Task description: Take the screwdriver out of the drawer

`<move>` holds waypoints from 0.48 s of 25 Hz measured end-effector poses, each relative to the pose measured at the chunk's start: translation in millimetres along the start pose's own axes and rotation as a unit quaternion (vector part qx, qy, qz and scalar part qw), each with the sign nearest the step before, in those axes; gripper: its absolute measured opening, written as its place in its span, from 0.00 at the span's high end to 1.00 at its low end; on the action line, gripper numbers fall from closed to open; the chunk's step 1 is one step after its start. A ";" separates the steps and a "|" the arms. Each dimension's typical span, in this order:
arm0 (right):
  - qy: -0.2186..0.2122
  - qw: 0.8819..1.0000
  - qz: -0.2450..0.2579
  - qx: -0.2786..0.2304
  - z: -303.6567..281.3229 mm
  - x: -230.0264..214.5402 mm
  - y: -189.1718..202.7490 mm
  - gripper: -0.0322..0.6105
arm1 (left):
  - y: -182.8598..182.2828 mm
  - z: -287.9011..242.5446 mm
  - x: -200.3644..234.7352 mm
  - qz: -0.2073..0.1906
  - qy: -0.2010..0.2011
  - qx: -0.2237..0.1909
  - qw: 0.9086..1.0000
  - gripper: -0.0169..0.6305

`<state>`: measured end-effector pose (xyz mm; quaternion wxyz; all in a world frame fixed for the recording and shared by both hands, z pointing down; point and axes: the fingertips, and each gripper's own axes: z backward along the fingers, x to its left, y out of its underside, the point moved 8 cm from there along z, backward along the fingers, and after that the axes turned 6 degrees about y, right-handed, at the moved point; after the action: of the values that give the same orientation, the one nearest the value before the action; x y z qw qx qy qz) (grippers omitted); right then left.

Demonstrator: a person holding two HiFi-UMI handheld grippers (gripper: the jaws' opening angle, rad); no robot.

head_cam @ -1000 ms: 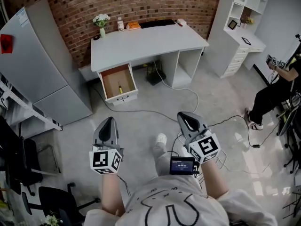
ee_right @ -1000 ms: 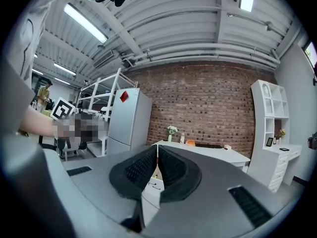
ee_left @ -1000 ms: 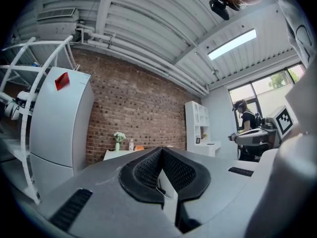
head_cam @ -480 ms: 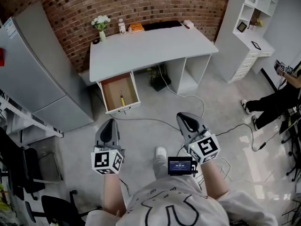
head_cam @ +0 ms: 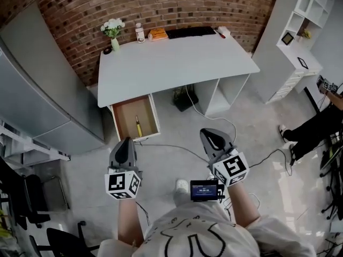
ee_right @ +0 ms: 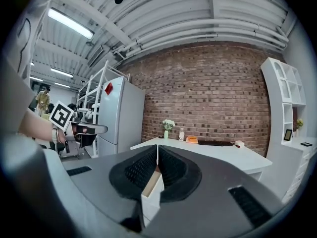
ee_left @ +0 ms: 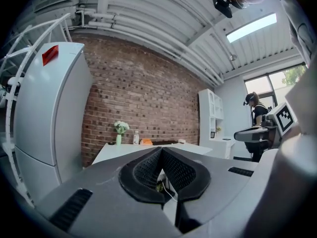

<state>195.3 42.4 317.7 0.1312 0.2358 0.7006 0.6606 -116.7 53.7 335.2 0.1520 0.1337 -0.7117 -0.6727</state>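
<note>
A grey concrete floor [head_cam: 252,143] fills the room, closed at the far side by a red brick wall [head_cam: 161,4]. Nearest the camera is the person's pale shirt [head_cam: 187,234], with a forearm reaching out on either side.

The left gripper [head_cam: 123,140] is held out level over the floor, its jaws shut with nothing between them; in the left gripper view the ribbed black pads [ee_left: 146,170] meet at the tips. The right gripper [head_cam: 208,134] is well apart from it and about level with it. It is likewise closed and empty, its pads [ee_right: 174,171] pressed together, and a small dark screen [head_cam: 206,189] sits by its marker cube. A white shoe [head_cam: 183,185] shows on the floor between the two.

Just beyond the left gripper, the drawer [head_cam: 124,115] stands pulled open under the left end of the white table [head_cam: 171,63]. The screwdriver [head_cam: 137,125] lies inside on the brown bottom, lengthwise, roughly in the middle. A white cable [head_cam: 214,116] trails over the floor from under the table.

At the back of the table stand a vase of white flowers [head_cam: 113,30], a small bottle [head_cam: 140,34], an orange object [head_cam: 158,34] and a long black strip [head_cam: 190,31]. A grey fridge [head_cam: 37,90] stands to the left, and white shelving [head_cam: 300,36] to the right, with a seated person [head_cam: 321,122] in front of it.
</note>
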 end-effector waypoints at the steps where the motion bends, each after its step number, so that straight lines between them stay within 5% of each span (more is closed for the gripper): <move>1: -0.003 1.000 0.000 0.001 -9.7 -5.9 -0.3 0.92 | -0.4 -8.9 3.6 0.000 -0.002 0.002 1.000 0.96; 12: -0.041 0.999 0.001 0.022 -85.5 -35.3 11.1 0.92 | 18.5 -59.6 36.7 0.017 -0.034 0.033 0.999 0.96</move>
<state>184.9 -49.1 332.2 0.1538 0.2664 0.7089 0.6346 -126.5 -14.3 357.9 0.1344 0.1034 -0.7407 -0.6501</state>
